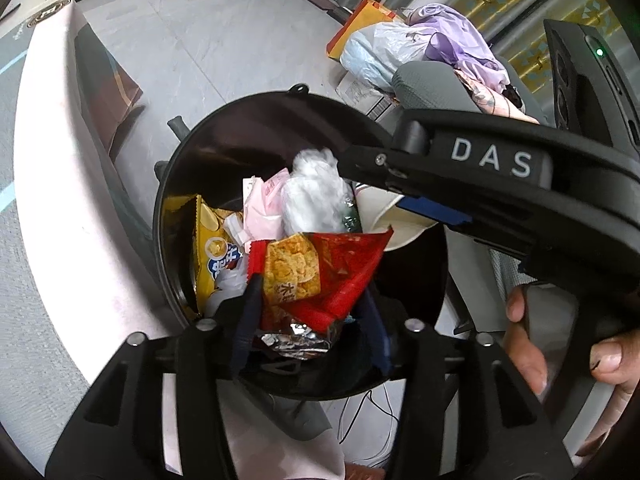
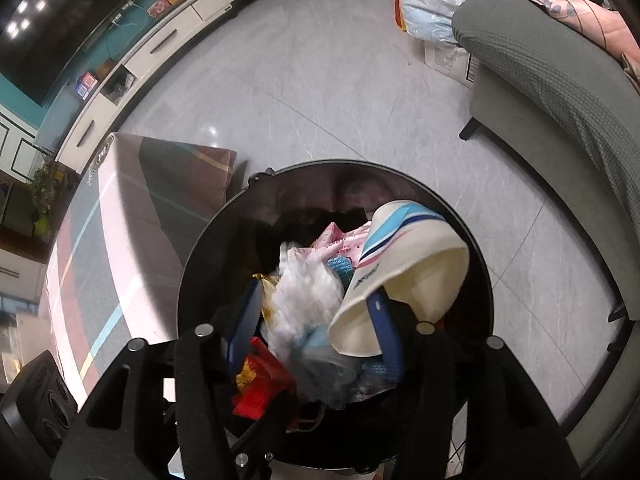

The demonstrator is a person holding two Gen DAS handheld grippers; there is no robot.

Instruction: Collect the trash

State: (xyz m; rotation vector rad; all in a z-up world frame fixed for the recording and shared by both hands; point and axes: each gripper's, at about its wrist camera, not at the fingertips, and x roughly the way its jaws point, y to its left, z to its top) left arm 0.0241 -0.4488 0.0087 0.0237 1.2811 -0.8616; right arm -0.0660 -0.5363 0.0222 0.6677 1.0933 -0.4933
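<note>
Over the black bin, the left gripper stood half-open around a red snack bag; the right gripper stood parted beside a paper cup. Best to lift straight up.

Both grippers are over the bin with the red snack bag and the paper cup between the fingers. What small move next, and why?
Probably lift both grippers straight up, clear of the black bin. The left gripper stands open around the red snack bag, and the right gripper stands open beside the paper cup; both items already sit over the trash in the bin.
</note>
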